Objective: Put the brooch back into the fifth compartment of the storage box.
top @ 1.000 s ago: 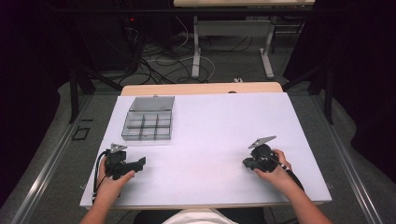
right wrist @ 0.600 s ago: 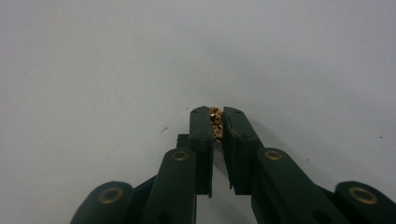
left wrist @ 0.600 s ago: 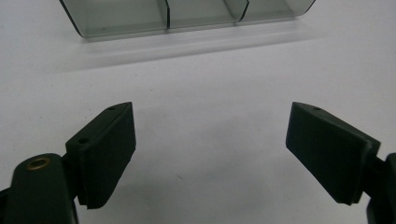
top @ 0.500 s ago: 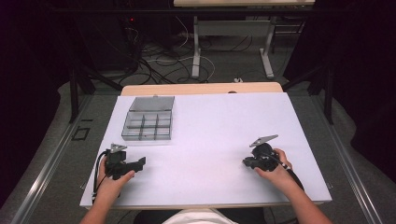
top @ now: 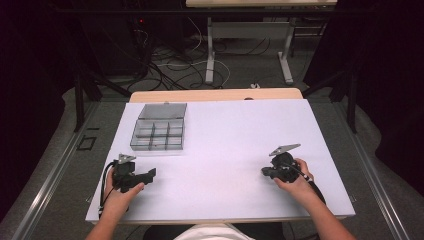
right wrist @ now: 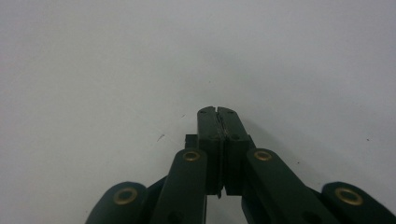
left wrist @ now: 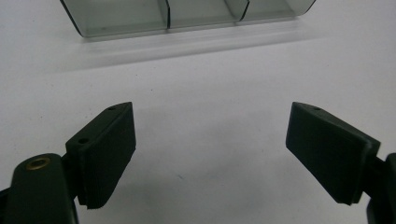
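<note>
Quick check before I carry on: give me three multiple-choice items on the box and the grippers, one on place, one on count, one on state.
1. Where is the compartment box on the table?
A. far left part
B. near right corner
C. under the right gripper

2. How many compartments sit in its front row?
A. one
B. three
C. six

3. How do the jaws stand?
A. both shut
B. left gripper open, right gripper shut
C. left shut, right open

Answers: 1 A, the high view shows it beyond the left gripper. 2 B, two dividers split the row. 3 B, the left jaws stand wide apart with nothing between them, and the right ones press together.
</note>
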### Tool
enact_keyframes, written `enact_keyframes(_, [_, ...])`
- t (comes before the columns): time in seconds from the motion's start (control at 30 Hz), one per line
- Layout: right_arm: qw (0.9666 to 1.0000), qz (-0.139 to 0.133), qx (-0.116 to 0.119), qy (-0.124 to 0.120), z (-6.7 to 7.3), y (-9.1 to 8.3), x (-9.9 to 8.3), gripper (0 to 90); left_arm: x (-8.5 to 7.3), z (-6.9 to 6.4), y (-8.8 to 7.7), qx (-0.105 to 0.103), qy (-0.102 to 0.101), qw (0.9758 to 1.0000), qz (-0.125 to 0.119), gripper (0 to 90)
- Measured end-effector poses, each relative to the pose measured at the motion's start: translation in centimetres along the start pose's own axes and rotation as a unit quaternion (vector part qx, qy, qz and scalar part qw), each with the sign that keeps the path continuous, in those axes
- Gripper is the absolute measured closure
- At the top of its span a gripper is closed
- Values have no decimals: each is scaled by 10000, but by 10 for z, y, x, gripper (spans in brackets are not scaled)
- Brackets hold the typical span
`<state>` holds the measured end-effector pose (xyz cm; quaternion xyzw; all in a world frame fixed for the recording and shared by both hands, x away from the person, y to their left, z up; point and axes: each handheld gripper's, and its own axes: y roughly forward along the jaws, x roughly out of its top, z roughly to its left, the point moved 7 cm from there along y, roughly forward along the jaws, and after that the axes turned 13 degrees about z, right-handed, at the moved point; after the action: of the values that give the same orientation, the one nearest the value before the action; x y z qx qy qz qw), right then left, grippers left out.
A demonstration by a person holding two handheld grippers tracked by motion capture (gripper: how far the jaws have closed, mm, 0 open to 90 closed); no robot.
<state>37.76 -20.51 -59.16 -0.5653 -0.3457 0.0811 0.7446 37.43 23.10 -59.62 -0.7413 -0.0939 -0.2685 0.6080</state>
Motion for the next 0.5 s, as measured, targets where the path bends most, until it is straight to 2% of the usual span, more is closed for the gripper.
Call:
enact_keyframes(0.07, [9999,-73,-35,64,-1,-1,1,887,0,0,0,4,0,10000,-4,157])
enact_keyframes(0.1, [9999,-146,-77,3,-3,-1,3,882,0,0,0,3,-2,10000,-4,157])
enact_keyframes(0.13, [9998,-147,-86,72,-4,-2,3,877,0,0,0,2,-2,10000,-5,157])
enact_keyframes(0.3, [9994,-255,-43,216,-7,-4,5,895,0,0,0,7,-1,10000,0,157])
enact_keyframes(0.43, [9990,-255,110,348,-8,-2,5,797,0,0,0,10,-1,10000,0,157])
enact_keyframes(0.5, [9989,-260,39,380,-9,-1,5,766,0,0,0,9,2,10000,-1,158])
